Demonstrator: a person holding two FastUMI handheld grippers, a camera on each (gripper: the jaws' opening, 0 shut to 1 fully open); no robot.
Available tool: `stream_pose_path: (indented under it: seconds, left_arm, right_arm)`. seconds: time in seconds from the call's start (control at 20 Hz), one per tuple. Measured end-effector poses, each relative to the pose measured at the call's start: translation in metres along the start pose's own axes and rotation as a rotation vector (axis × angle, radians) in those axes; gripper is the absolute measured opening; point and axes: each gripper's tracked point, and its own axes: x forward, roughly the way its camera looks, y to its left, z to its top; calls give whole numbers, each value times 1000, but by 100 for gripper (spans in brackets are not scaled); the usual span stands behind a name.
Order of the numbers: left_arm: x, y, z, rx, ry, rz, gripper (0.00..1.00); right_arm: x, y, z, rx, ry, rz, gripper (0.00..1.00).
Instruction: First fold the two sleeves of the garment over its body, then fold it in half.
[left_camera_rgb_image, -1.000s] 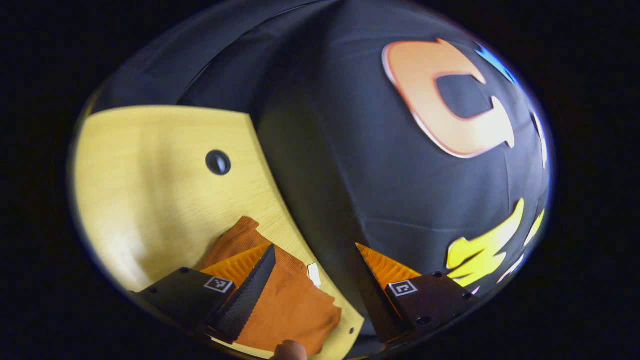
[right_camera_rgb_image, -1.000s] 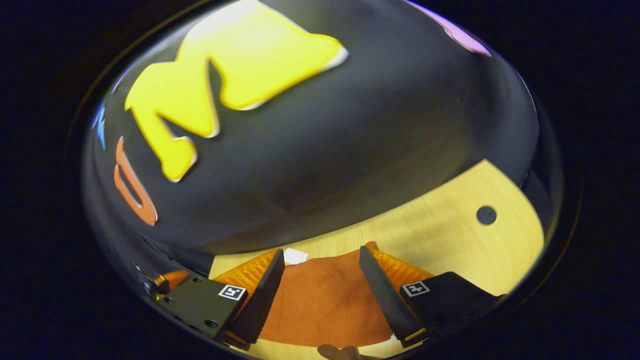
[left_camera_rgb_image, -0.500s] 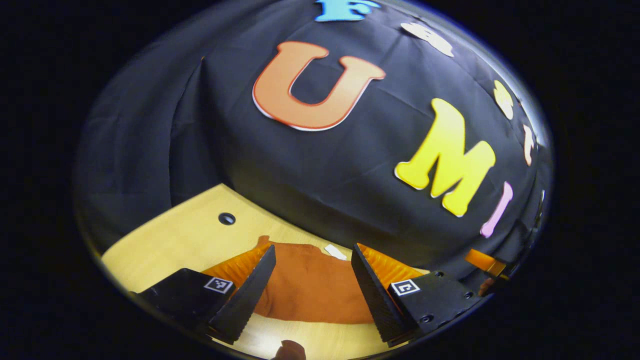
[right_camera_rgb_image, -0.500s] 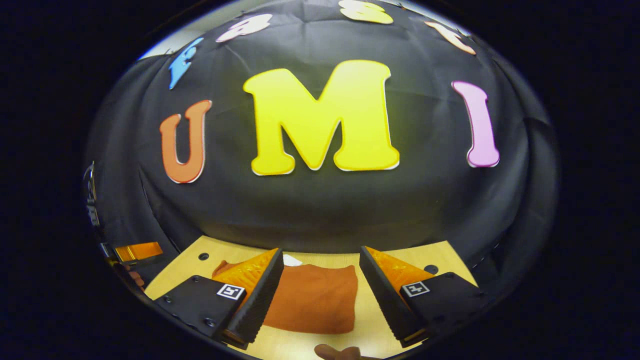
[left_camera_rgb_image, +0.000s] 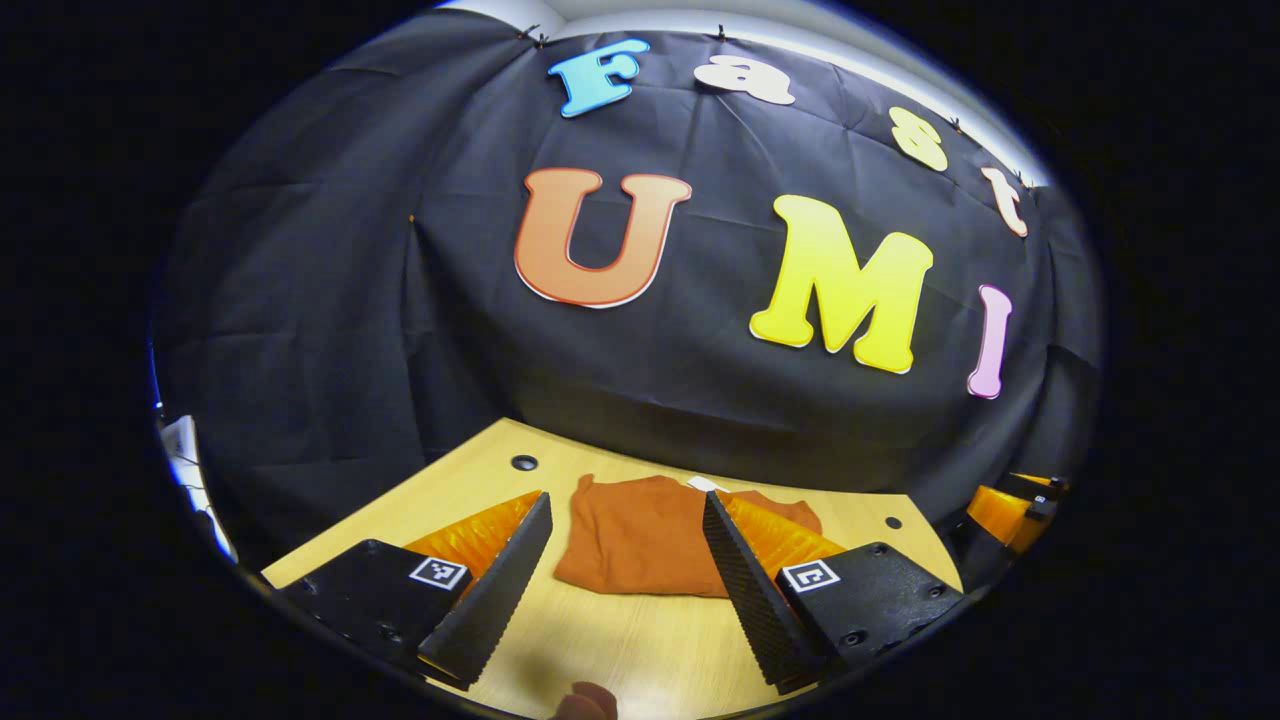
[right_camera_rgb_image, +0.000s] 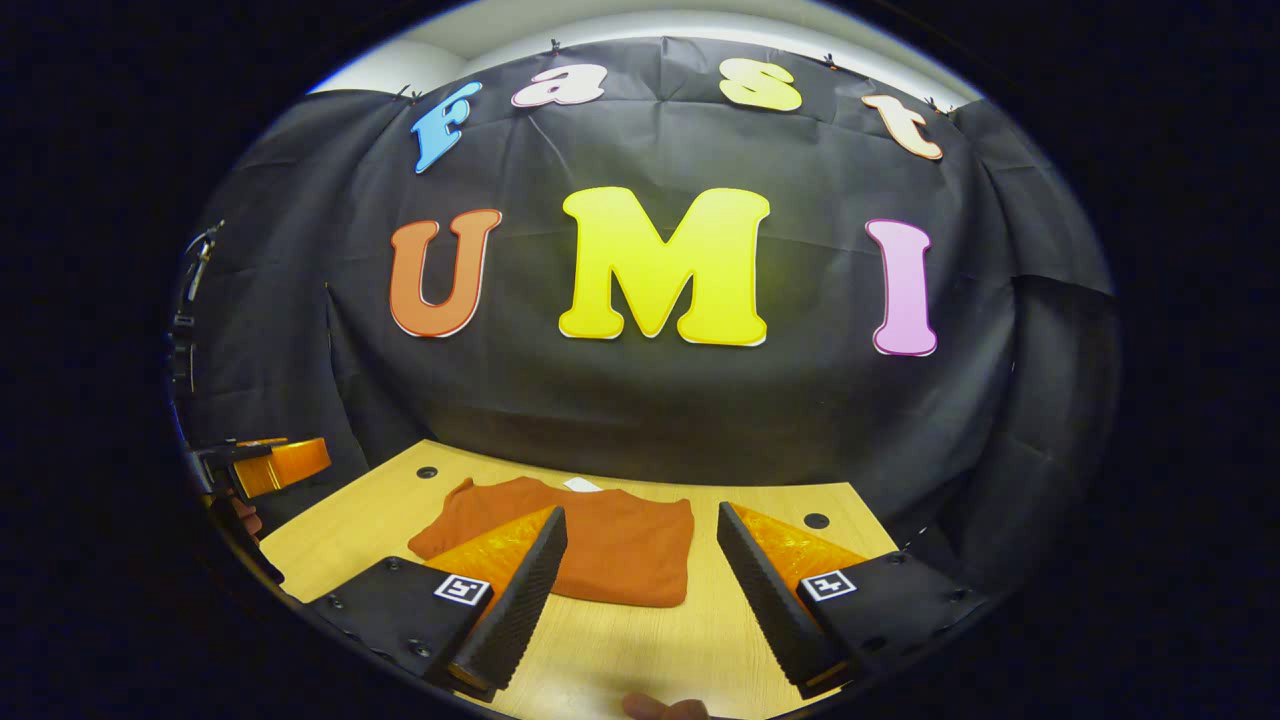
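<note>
Both grippers hang above the near side of the table (left_camera_rgb_image: 420, 495), clear of the cloth: the left gripper (left_camera_rgb_image: 625, 585) with fingers spread wide, holding nothing; the right gripper (right_camera_rgb_image: 640, 590) likewise parted and bare; farther off, the rust-orange garment (right_camera_rgb_image: 600, 540) lies folded flat mid-table; a small white tag (right_camera_rgb_image: 582, 485) shows at its far edge.

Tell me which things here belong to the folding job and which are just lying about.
Part of the job:
- orange garment, lying folded on the table
- left tool, open, holding nothing
- right tool, open, holding nothing

Just there:
- wooden table
- round holes in the tabletop
- small white tag at the garment's far edge
</note>
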Motion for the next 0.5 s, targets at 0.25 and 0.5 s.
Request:
stream_pose_path:
  seconds: [0.25, 0.5]
  left_arm:
    - [-29, -41, 0, 77, -46, -98, 98]
    - [-27, -46, -2, 90, -30, -115, 98]
  right_arm:
    - [-12, -3, 17, 18, -60, -35, 96]
    - [-12, 3, 11, 47, -53, -23, 96]
